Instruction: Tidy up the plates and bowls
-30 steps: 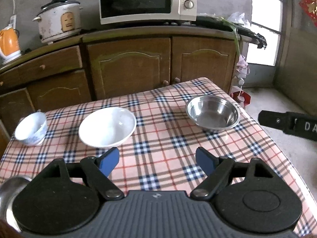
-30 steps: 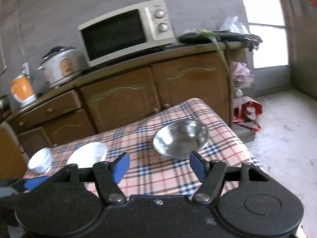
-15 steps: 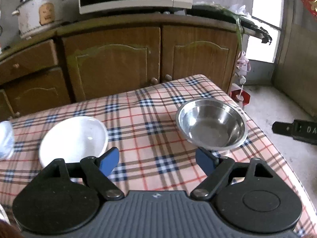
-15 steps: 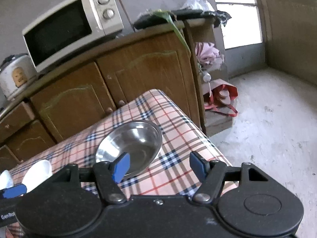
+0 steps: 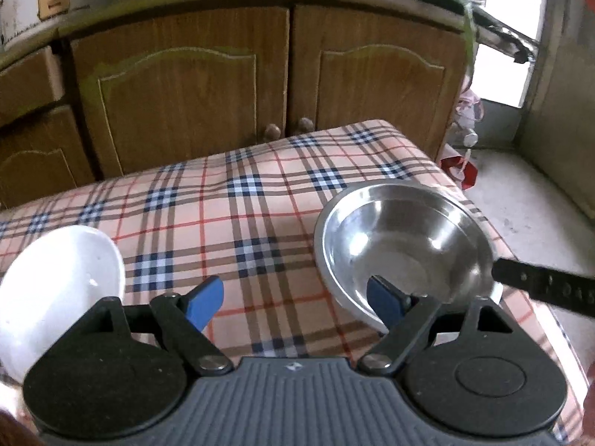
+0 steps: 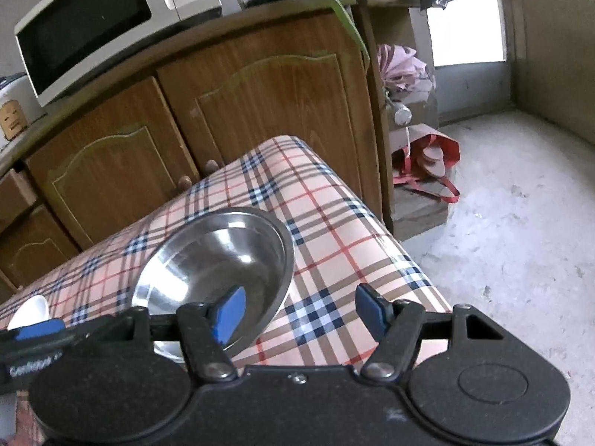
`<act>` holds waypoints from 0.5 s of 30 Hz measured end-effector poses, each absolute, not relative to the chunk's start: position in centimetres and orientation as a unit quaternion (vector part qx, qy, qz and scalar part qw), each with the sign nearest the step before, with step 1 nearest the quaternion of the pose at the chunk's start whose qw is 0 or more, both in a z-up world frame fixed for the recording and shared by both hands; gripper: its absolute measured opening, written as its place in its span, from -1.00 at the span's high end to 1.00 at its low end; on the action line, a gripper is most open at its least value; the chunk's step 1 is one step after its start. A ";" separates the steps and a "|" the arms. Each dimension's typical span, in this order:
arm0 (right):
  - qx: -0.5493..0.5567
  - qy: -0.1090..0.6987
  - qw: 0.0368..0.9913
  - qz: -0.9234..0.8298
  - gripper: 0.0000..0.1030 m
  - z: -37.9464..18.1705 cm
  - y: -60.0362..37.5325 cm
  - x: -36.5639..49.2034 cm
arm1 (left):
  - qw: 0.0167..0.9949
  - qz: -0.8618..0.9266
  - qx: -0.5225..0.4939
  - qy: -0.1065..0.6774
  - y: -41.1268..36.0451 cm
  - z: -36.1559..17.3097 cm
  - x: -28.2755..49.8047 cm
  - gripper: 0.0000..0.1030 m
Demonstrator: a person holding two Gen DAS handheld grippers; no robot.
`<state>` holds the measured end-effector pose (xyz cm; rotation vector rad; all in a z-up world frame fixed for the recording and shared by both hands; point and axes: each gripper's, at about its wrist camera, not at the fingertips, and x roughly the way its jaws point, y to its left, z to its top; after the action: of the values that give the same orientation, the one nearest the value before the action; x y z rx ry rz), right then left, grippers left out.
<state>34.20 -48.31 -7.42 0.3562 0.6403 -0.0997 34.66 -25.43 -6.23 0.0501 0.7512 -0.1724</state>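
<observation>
A steel bowl (image 5: 405, 245) sits near the right edge of the plaid table (image 5: 238, 215); it also shows in the right wrist view (image 6: 219, 264). My left gripper (image 5: 295, 301) is open, its right fingertip over the bowl's near rim. My right gripper (image 6: 303, 312) is open, its left fingertip inside the bowl's near right rim and its right fingertip outside. A white bowl (image 5: 55, 286) lies at the left, beside my left gripper; its edge shows in the right wrist view (image 6: 29, 310). One right finger (image 5: 539, 288) pokes in from the right.
Brown wooden cabinets (image 5: 260, 85) stand just behind the table, with a microwave (image 6: 100, 15) and a rice cooker (image 5: 37, 0) on top. The table's right edge (image 6: 390, 241) drops to a concrete floor (image 6: 502, 223). A red bag (image 6: 427, 163) leans by the cabinet.
Both grippers have moved forward and closer to the steel bowl. The left view has swung right, so the white bowl slid to the left edge and the small patterned bowl left the view.
</observation>
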 end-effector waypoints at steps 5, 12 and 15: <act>0.190 0.323 0.926 -0.047 -0.53 -9.2 -48.2 35.5 | 0.920 -0.080 0.020 0.382 -26.2 -7.7 36.8 -0.66; 0.189 0.319 0.928 -0.040 -0.43 -10.4 -47.4 36.5 | 0.920 -0.076 0.015 0.384 -26.9 -8.7 38.8 -0.40; 0.182 0.320 0.929 -0.036 -0.08 -10.8 -46.8 36.7 | 0.915 -0.084 0.010 0.394 -27.1 -9.3 39.4 0.16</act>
<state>36.73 -46.77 -10.79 0.3723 0.6564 -0.0744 39.40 -27.12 -9.35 0.0202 0.8110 -0.1720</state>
